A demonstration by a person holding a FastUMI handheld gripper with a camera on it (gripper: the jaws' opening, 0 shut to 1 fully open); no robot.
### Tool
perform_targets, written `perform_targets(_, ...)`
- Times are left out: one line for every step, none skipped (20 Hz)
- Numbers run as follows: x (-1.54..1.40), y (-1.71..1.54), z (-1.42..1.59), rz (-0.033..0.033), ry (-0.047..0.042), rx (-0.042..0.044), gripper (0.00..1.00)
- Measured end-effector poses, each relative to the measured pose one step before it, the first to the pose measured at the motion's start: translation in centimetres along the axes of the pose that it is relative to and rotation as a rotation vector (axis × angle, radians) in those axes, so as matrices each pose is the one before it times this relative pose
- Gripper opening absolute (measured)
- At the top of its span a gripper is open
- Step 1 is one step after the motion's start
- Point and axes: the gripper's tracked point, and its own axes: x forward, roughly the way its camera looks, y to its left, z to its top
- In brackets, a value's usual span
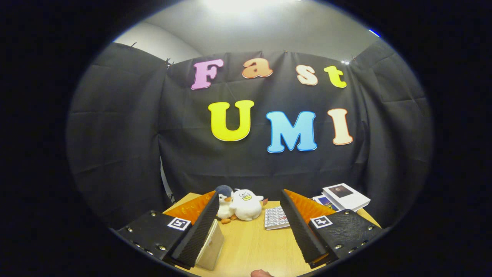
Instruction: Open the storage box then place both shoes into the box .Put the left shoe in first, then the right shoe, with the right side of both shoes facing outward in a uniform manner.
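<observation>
Black cloth hangs all around the booth, gathered in folds, with a pale ceiling and a bright light glowing above it. Down below sits a light wooden table (250, 246), and over it hangs the gripper (251, 227), its two fingers spread wide apart with nothing held between them, just bare tabletop in the gap. Right against the inner face of the left finger (198, 232) sits a pale boxy object (210, 248), possibly the storage box, though too little of it shows to be sure; whether it touches the finger I cannot tell. Beyond the fingers, toward the far side of the table, two plush toys lean together: a grey-headed penguin (224, 206) on the left and a white round duck-like toy (246, 204) pressed against its right side. Just to the right of them lies a small patterned booklet (276, 218), flat on the wood, close beside the right finger (301, 227). Farther right, past that finger, a stack of white books (346, 196) rests near the table's far corner, with a colourful card (324, 201) peeking out at its left. At the very near edge, a fingertip (261, 273) of the person pokes into sight. No shoes are on show from this angle.
</observation>
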Motion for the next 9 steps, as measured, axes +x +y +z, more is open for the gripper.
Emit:
perform_targets(-0.125,-0.474,0.5,-0.00972,-0.01568,0.00426,0.98)
perform_targets(-0.124,-0.366,0.213,-0.00145,-0.01067,0.00134,0.98)
perform_targets(-0.096,-0.195,0.366,-0.00316,-0.01058,0.00071,0.98)
perform_targets(-0.037,-0.227,0.393,-0.00062,-0.01021,-0.00086,0.98)
perform_targets(-0.126,-0.078,0.442,-0.00201,-0.01381,0.00277,0.98)
perform_targets(0.061,0.047,0.231,0.00342,-0.01044,0.00345,0.98)
perform_targets(0.01,0.051,0.023,0.00116,-0.00088,0.00275,0.98)
perform_targets(-0.029,0.065,0.075,0.00467,-0.00381,0.00181,0.98)
perform_targets(0.024,0.234,0.145,0.00301,-0.00536,0.0005,0.98)
